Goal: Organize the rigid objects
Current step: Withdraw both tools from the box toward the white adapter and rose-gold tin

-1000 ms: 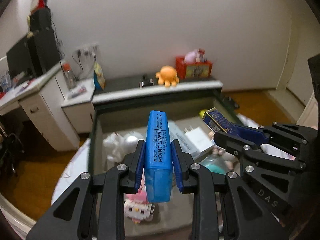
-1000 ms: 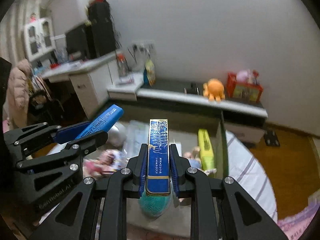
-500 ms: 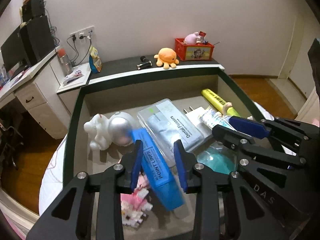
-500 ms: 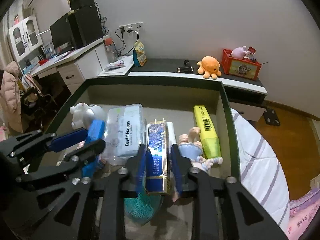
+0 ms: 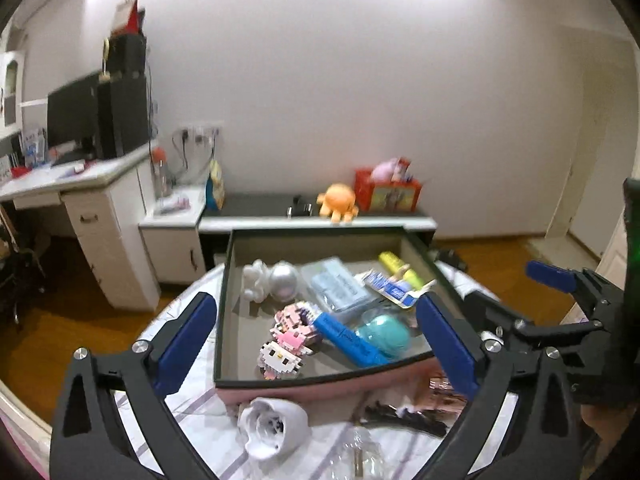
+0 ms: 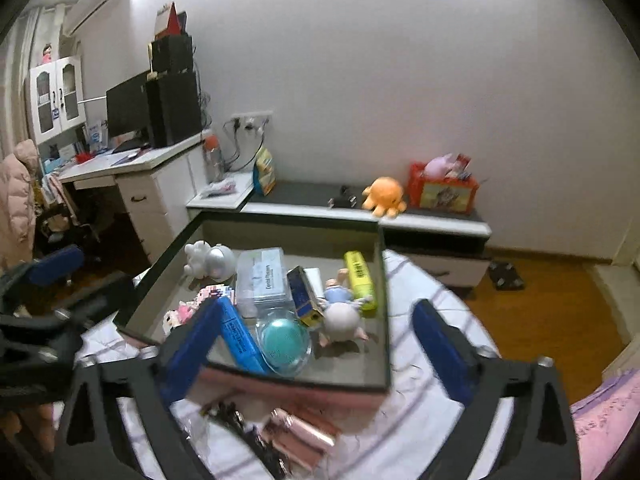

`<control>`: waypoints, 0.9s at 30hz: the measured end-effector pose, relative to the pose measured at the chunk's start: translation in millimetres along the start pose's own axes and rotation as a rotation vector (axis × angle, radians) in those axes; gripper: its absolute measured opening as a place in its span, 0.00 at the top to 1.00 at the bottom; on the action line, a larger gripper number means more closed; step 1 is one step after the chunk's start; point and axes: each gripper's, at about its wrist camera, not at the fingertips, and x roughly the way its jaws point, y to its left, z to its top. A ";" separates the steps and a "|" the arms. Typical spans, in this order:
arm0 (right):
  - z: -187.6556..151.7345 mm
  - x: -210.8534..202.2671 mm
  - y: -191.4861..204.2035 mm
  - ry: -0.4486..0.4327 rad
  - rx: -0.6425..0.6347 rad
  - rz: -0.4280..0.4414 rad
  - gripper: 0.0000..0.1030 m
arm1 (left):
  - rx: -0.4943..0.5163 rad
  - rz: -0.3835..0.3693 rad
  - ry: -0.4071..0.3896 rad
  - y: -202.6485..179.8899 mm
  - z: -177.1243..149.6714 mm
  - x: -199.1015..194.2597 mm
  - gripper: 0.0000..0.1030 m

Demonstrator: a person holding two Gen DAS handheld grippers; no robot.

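Both grippers are opening wide with nothing between the jaws: the left gripper (image 5: pixel 316 340) and the right gripper (image 6: pixel 316 344) hang above the near edge of the box (image 5: pixel 320 380). The blue highlighter (image 5: pixel 350 340) lies inside near the front edge, beside the teal ball (image 6: pixel 284 340); the blue carton (image 6: pixel 306 296) leans in the middle. I think a good next reach goes to the dark clips (image 6: pixel 244 428) on the striped cloth (image 6: pixel 420 412) before the box, and lifts clear of its rim. Behind, a desk (image 6: pixel 132 164) and an orange octopus toy (image 6: pixel 384 196) stand by the white wall.
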 end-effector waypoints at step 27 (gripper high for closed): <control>-98.1 -119.5 16.9 -0.155 -0.007 -0.039 0.00 | 0.019 0.058 -0.152 -20.0 -89.0 -116.9 0.00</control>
